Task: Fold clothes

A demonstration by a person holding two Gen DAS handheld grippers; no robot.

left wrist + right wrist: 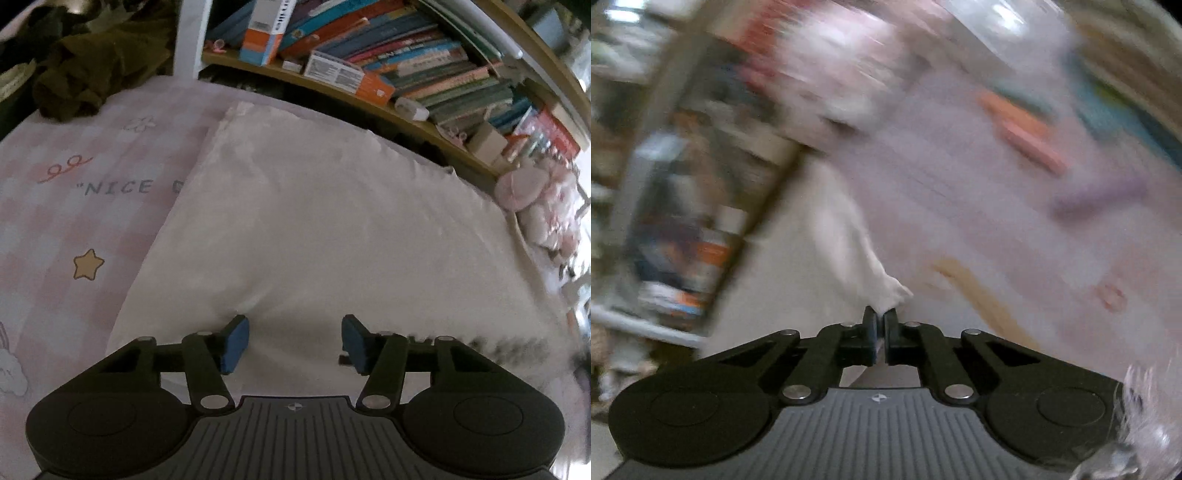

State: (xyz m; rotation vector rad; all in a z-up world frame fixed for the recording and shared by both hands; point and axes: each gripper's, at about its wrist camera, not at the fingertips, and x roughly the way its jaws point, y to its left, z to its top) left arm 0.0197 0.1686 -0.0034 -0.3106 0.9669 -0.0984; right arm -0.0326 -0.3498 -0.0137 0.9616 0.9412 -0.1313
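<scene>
Nearest the left wrist camera, the left gripper (291,341) hovers low over the near edge of a white garment (314,229), its blue-padded fingers (235,343) spread, with cloth showing in the gap but neither pad pressing on it. Nearest the right wrist camera, the right gripper (881,325) has its fingers (870,326) pressed together, pinching a small peak of the same pale fabric (849,236), which rises out of them in a drawn-up tuft; that view is badly smeared, so which corner or hem this is cannot be told. The garment lies spread on a bed, over a pink checked bedsheet (66,221) printed with a star and lettering, and reaches back toward the bed's far edge, where a bookshelf (388,70) stands close behind it. By its look the cloth is thin, light and limp: it will likely drape and sag from any one pinch, slide easily over the sheet and hold no shape of its own, so two holds well apart along one edge would probably keep it taut for a fold. A hem or corner offers the surest pinch, since a grip in mid-panel would probably bunch it. A dark crumpled garment (85,74) lies at the bed's far left corner.
</scene>
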